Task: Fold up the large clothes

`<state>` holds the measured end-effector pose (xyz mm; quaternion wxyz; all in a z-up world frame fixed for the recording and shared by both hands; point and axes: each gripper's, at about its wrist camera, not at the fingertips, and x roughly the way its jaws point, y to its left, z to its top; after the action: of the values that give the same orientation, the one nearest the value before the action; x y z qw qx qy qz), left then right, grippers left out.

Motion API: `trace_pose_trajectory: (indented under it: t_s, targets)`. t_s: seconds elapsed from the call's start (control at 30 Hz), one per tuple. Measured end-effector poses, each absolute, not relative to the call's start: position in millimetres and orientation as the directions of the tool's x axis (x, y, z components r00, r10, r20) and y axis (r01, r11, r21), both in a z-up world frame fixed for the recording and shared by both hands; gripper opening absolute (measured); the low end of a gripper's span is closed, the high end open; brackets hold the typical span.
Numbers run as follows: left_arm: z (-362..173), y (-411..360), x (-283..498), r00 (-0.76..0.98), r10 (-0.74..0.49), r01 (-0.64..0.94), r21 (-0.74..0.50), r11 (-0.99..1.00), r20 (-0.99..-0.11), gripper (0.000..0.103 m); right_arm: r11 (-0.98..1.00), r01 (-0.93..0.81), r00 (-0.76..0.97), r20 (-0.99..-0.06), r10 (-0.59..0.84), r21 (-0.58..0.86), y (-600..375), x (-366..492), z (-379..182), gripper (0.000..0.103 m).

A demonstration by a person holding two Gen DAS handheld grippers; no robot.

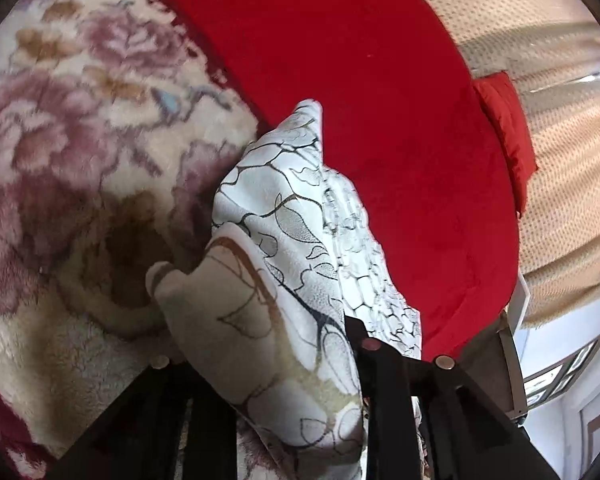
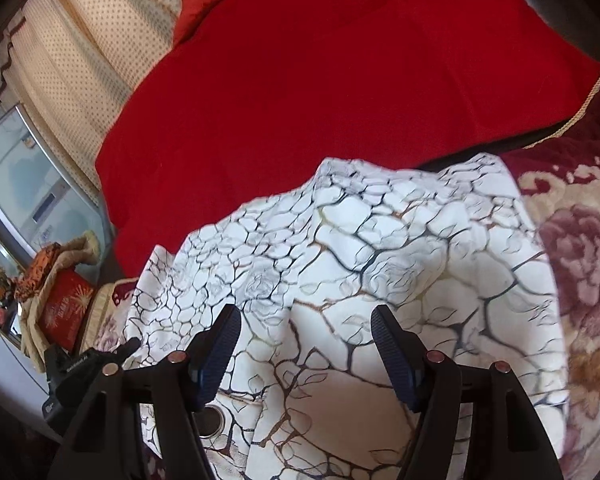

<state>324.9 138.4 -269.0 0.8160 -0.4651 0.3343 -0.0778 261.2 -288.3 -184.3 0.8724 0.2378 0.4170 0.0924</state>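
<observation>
Left gripper clamped on white patterned garment; right gripper held open above it.

Left wrist view: the left gripper (image 1: 300,364) has a bunched fold of the white garment (image 1: 300,240) pinched between its black fingers (image 1: 374,384); the cloth fills the gap and rises ahead of them to a peak, over the floral blanket (image 1: 80,140) and the red bedspread (image 1: 360,100). Right wrist view: the right gripper (image 2: 306,344) has its fingers wide apart, blue ribbed pads (image 2: 220,352) facing each other, the garment (image 2: 360,248) spread below and ahead of them; contact with the pads cannot be told. The garment lies across the near edge of the red bedspread (image 2: 320,80), floral blanket (image 2: 580,260) to its right. Cream dotted curtain (image 2: 80,52) far left.
</observation>
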Motion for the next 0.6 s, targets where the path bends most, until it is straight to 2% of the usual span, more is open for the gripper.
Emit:
trace_pose_trajectory:
  t_s: [0.1, 0.17, 0.27, 0.4, 0.6]
  targets:
    - [-267, 135, 329, 0.761, -0.431, -0.183, -0.798, 0.574, -0.484, 0.026, 0.865, 0.075, 0.606, -0.712, 0.355, 0.496, -294, 265, -194, 0.071]
    - [-273, 137, 332, 0.748, -0.449, -0.204, -0.813, 0.545, -0.488, 0.036, 0.868, 0.099, 0.570, -0.743, 0.350, 0.486, -295, 269, -204, 0.070]
    - [-277, 138, 334, 0.741, -0.468, -0.200, -0.824, 0.530, -0.481, 0.036, 0.886, 0.090, 0.568, -0.754, 0.330, 0.455, -291, 269, -204, 0.070]
    - [-270, 136, 334, 0.748, -0.452, -0.175, -0.801, 0.573, -0.486, 0.024, 0.891, 0.088, 0.565, -0.759, 0.323, 0.445, -289, 270, -206, 0.070]
    - [-242, 124, 328, 0.761, -0.413, -0.111, -0.728, 0.676, -0.500, 0.017, 0.882, 0.082, 0.573, -0.746, 0.339, 0.463, -291, 270, -206, 0.070]
